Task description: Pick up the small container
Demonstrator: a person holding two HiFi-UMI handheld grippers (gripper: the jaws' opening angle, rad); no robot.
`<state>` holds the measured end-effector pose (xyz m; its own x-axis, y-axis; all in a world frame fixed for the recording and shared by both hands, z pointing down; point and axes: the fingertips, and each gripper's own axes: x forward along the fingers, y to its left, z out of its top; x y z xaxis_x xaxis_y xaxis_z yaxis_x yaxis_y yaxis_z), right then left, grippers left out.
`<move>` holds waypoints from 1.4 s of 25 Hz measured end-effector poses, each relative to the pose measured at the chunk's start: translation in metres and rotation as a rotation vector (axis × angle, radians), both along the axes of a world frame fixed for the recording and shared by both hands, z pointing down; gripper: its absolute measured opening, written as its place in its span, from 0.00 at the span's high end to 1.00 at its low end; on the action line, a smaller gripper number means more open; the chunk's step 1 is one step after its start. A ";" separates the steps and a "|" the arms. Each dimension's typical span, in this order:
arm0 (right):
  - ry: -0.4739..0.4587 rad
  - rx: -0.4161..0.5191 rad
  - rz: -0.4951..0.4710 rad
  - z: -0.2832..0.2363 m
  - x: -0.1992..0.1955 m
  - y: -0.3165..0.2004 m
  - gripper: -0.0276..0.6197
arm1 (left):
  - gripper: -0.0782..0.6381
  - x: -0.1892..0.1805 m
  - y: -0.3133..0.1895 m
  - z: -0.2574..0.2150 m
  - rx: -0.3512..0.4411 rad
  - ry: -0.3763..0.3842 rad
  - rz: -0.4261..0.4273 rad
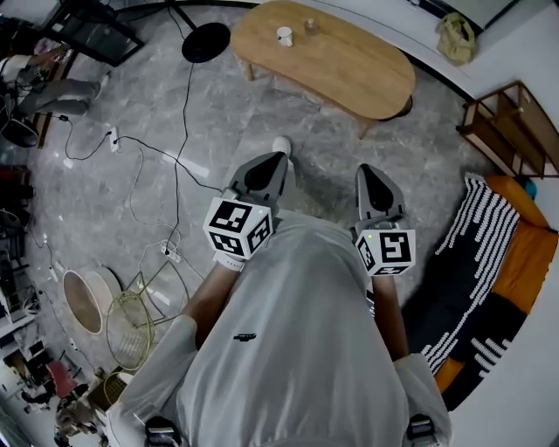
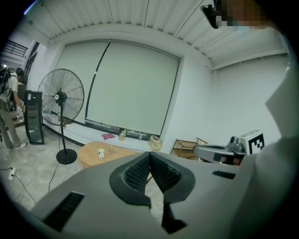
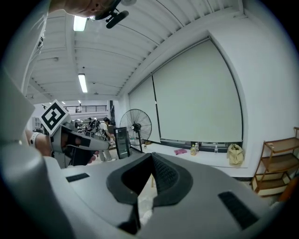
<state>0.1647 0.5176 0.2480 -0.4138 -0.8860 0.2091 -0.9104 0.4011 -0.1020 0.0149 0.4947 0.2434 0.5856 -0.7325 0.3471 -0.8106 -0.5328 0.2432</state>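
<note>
Both tools are carried low in front of the person's body, mid-frame in the head view, probably because the wooden table (image 1: 349, 63) lies well ahead, across the upper middle of the frame. The left gripper (image 1: 276, 157) has its pads pressed together on nothing. The right gripper (image 3: 151, 156) is likewise closed and empty, which looks like a resting carry for the approach. The small container is probably the white cup (image 1: 285, 36) near the table's upper left end, though a second small object (image 1: 310, 26) just beside it is too tiny to rule out. Neither tool is near the table yet.
</note>
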 end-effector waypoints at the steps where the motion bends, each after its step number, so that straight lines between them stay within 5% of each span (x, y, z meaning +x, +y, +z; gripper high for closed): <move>1: 0.001 -0.004 0.004 0.001 0.000 -0.008 0.95 | 0.87 0.001 -0.007 0.004 -0.005 0.002 0.005; 11: 0.042 -0.043 -0.025 0.018 -0.044 -0.142 0.95 | 0.87 -0.022 -0.141 0.031 -0.049 0.080 0.025; 25: 0.053 -0.096 -0.049 -0.008 -0.129 -0.372 0.95 | 0.87 -0.091 -0.366 0.011 -0.098 0.108 0.044; 35: 0.051 -0.104 -0.014 -0.010 -0.141 -0.470 0.95 | 0.87 -0.125 -0.465 -0.001 -0.069 0.110 0.026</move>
